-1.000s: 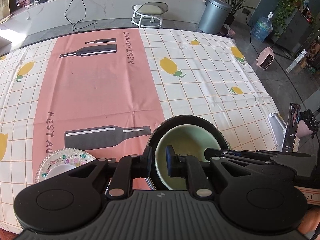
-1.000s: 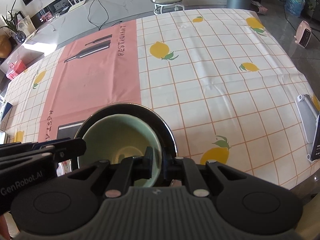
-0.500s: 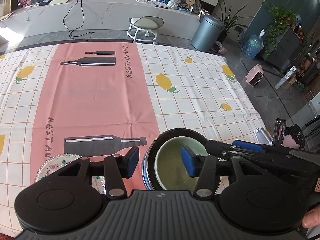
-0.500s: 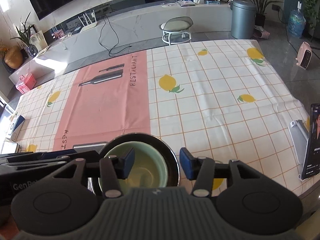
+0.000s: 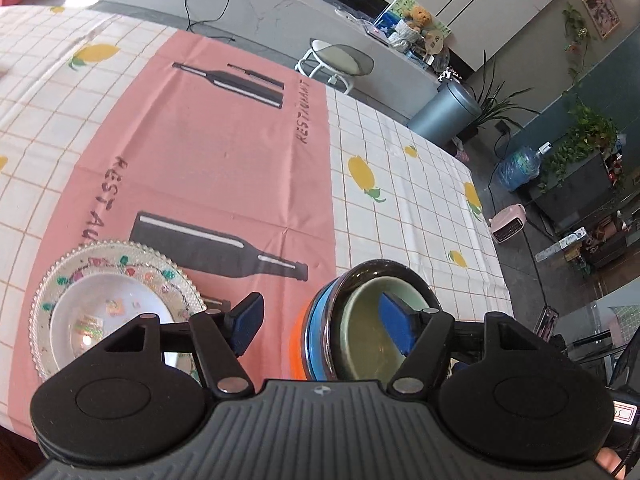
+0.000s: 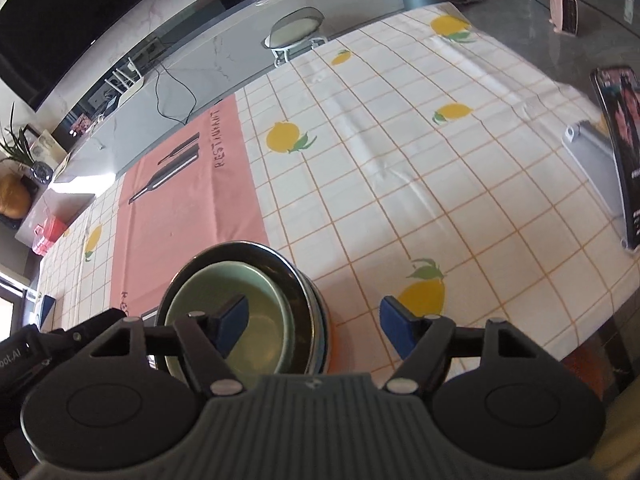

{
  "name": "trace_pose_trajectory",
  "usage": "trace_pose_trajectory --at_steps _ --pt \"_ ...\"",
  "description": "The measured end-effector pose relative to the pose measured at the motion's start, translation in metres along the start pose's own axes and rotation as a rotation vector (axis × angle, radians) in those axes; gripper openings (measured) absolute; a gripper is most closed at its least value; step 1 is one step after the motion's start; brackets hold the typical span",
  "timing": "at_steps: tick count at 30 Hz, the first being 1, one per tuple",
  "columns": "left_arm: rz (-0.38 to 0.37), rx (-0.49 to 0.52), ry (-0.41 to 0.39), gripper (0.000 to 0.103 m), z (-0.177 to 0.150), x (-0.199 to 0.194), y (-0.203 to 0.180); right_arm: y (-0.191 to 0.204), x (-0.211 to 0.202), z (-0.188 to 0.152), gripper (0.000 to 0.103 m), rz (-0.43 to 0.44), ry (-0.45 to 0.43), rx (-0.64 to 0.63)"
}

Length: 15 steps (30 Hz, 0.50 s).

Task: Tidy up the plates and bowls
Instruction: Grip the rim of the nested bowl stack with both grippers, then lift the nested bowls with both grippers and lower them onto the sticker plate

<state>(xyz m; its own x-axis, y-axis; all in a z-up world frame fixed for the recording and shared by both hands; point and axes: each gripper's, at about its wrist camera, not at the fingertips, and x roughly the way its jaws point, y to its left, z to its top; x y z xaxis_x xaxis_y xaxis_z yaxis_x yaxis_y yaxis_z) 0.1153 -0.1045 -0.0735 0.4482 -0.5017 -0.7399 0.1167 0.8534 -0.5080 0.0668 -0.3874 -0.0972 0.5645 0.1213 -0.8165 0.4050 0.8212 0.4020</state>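
Both grippers have let go and pulled back since a second ago: then each pinched the green bowl's rim, now both stand wide open and empty. Our left gripper (image 5: 324, 322) hangs with one pad over the green bowl (image 5: 368, 320); our right gripper (image 6: 314, 326) straddles the stack's right edge. That bowl sits nested in the dark bowl (image 6: 280, 268), on blue and orange ones below, at the near edge of the table (image 6: 400, 160).

We reckon the bowl stacking is done, and the next job looks like the plates. Left of the stack, well apart, a white dish (image 5: 100, 316) rests on the beaded glass plate (image 5: 132, 260). Nothing blocks the way there.

On the far right a phone (image 6: 624, 152) leans on its stand (image 6: 592, 160), clear of the work.
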Motion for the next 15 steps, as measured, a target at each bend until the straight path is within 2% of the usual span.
trace_pose_trajectory --at_steps 4,15 --pt "-0.017 -0.055 0.007 0.078 -0.009 0.014 0.007 -0.005 0.011 -0.009 0.072 0.043 -0.001 0.056" --pt "-0.025 -0.084 0.086 0.077 -0.02 0.045 0.012 -0.023 0.036 -0.017 0.065 0.125 0.024 0.168"
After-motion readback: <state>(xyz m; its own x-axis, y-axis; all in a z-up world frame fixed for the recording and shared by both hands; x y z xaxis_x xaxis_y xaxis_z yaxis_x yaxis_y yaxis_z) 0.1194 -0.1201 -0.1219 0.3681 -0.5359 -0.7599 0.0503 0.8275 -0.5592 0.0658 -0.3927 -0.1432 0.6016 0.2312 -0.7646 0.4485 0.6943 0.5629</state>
